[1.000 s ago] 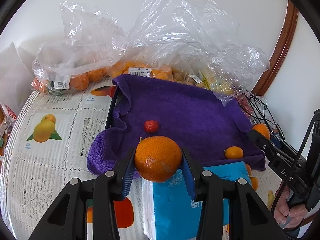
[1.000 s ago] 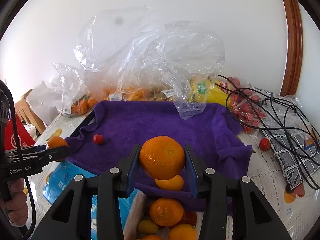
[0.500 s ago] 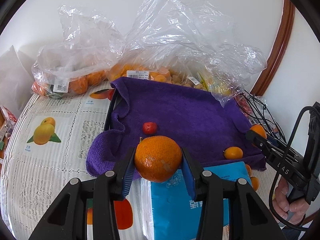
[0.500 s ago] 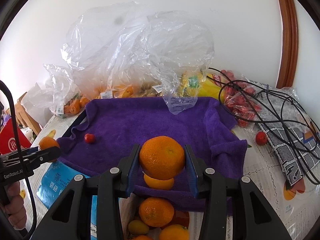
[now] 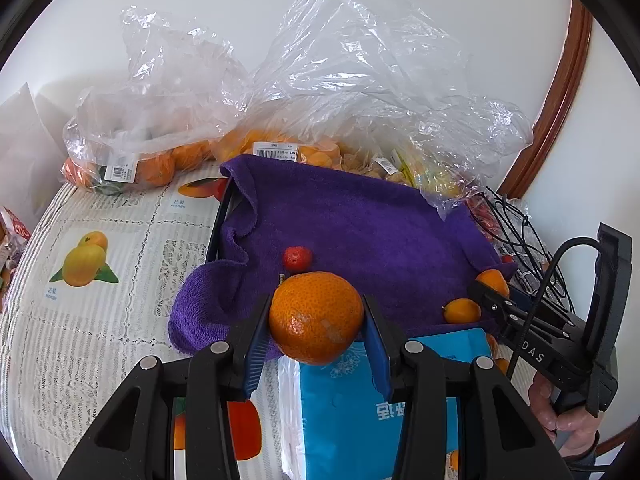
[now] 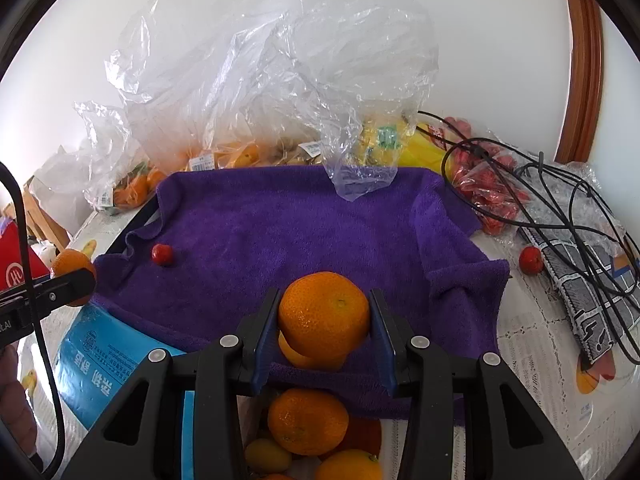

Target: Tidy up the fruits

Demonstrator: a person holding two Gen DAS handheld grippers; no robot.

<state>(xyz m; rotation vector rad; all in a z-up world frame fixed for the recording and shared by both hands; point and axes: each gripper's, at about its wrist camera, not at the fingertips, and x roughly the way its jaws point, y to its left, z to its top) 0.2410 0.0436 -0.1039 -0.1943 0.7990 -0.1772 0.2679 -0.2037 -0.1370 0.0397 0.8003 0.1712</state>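
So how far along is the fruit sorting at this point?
Early on. Done: only a small red fruit and a small orange fruit lie on the purple towel. In hand: the left gripper and right gripper each clamp an orange. Left: more oranges sit in the box below, and the bagged fruit behind is untouched.

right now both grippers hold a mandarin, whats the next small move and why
Probably lower the left gripper and set its mandarin on the purple towel just ahead. The jaws are clamped on the fruit over the towel's near edge, and the cloth is mostly bare, holding only a small red fruit and a small orange one. The right gripper could follow.
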